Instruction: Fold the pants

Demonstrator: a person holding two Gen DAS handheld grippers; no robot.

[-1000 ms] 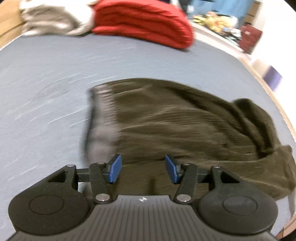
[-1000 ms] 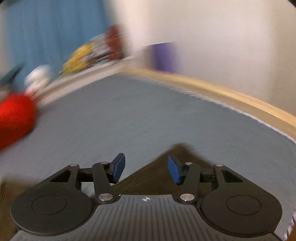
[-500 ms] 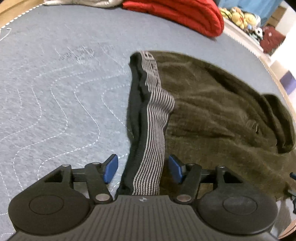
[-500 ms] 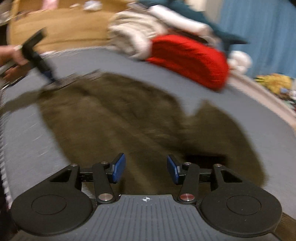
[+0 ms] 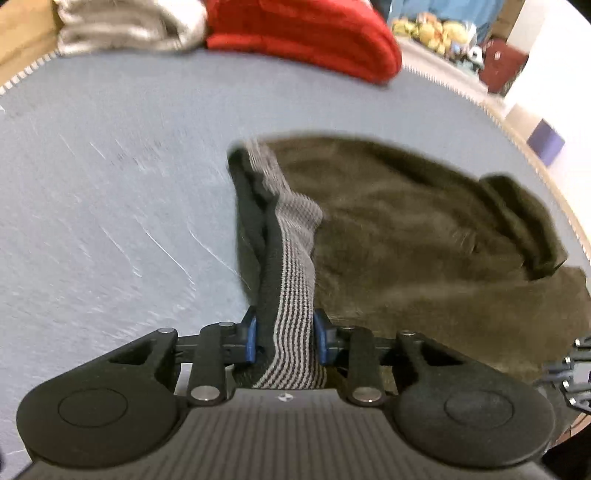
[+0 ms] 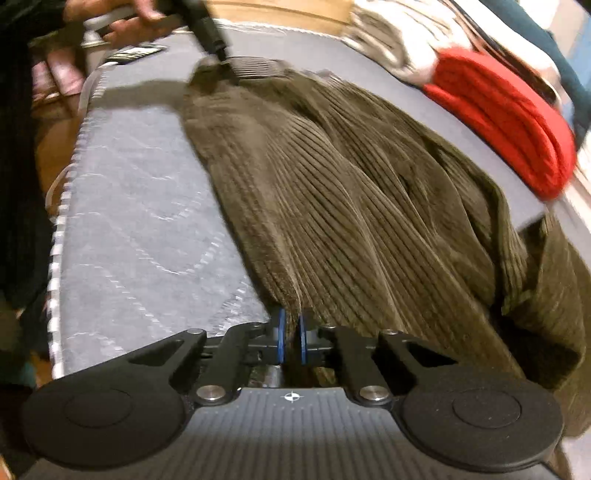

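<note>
Since half a second ago both claws have gone from wide open to clamped on the pants.

Left wrist view: left claw (image 5: 284,339) closed down onto the striped waistband (image 5: 295,280), blue pads pressing either side of the bunched band, gap only as wide as the fabric. Pants (image 5: 406,236), olive-brown corduroy, spread out to the right across the grey-blue mattress (image 5: 110,184). A rolled cuff or fold sits at far right, near the mattress edge. Red folded blanket (image 5: 306,33) and a grey-white bundle (image 5: 129,26) at the far end, well apart from the pants. Toys and a dark red bag beyond the far right edge, blurred. Open mattress to the left of the waistband.

Right wrist view: right claw (image 6: 291,341) nearly fully closed, pinching a thin ridge of corduroy at the near edge of the pants (image 6: 351,192). Fabric fans out from the pinch towards the left claw (image 6: 216,48), which grips the waistband at the far end, person's hand behind it. Part of the pants hangs over the mattress (image 6: 140,229) edge at right. Quilted mattress bare on the left up to its piped edge. Red blanket (image 6: 506,118) upper right, near the pants, not touching as far as I can tell.
</note>
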